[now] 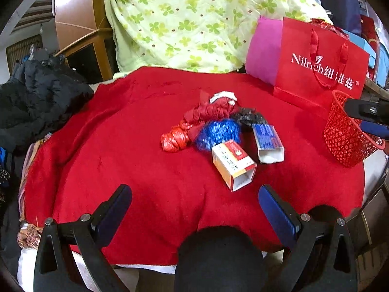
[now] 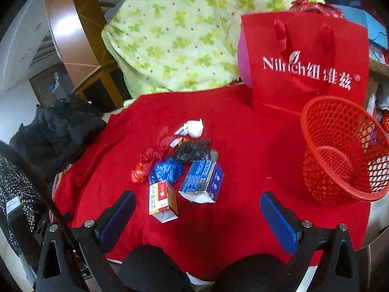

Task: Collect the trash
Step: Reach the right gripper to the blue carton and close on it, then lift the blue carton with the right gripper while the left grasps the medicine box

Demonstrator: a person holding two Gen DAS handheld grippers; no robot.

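Although both grippers gape wide and hold nothing, the left gripper [image 1: 194,194] hovers nearest the trash heaped mid-table: a knotted red bag [image 1: 176,137], blue bag [image 1: 218,133], orange box [image 1: 233,164] and blue box [image 1: 267,140]. The light, open-ended boxes may crush or slide on the red cloth [image 1: 109,146]. The right gripper [image 2: 197,204] could tip the red basket [image 2: 340,150] standing near the table's right edge.

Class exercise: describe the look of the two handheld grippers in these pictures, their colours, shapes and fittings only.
The left gripper and the right gripper look alike: black plastic frames with triangular cut-outs, silver round bolts at the joints, and two flat fingers faced with dark blue pads. No cables or markings show.
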